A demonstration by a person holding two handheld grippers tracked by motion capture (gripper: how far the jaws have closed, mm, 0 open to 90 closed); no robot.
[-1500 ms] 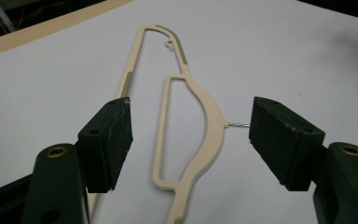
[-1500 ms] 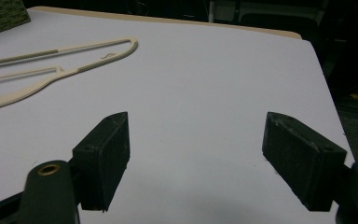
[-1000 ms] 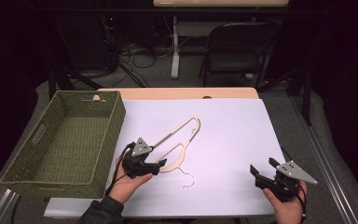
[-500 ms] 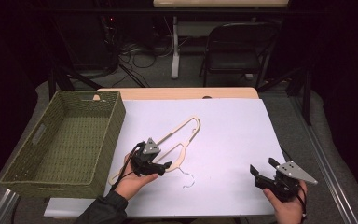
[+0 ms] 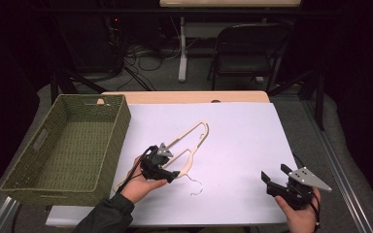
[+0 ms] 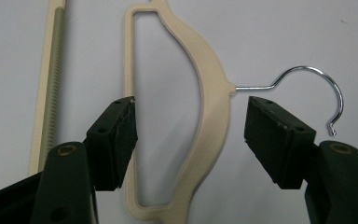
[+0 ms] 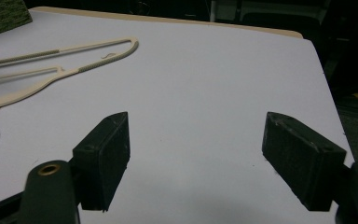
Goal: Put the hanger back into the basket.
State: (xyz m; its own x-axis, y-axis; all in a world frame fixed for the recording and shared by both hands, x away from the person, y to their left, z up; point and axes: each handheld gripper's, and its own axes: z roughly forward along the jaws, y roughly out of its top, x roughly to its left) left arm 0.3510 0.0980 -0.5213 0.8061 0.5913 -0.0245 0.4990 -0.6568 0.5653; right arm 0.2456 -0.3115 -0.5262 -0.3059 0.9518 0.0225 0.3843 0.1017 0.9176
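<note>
Basket (image 5: 65, 145): woven green container at the table's left edge, open side up; judged the likely destination for the hanger, which lies just beside its right wall.
Left gripper (image 5: 161, 167): held low over the hanger's neck, so that one squeeze would take the thickest, stiffest part. In the left gripper view the jaws stand wide apart, one pad inside the hanger's opening beside the thin inner bar, the other outside the curved shoulder near the hook's root; whether either pad touches the plastic cannot be told.
Hanger (image 6: 212, 98): cream plastic, lying flat on the white table cover (image 5: 243, 141), arms running up and to the right in the high view.
Hook (image 6: 317, 88): bare metal wire, pointing toward the person, clear of the jaws.
Right gripper (image 5: 279, 182): parked near the table's front right corner, well apart from the hanger, judged idle so as to leave the left gripper room. Jaws wide apart, holding nothing.
</note>
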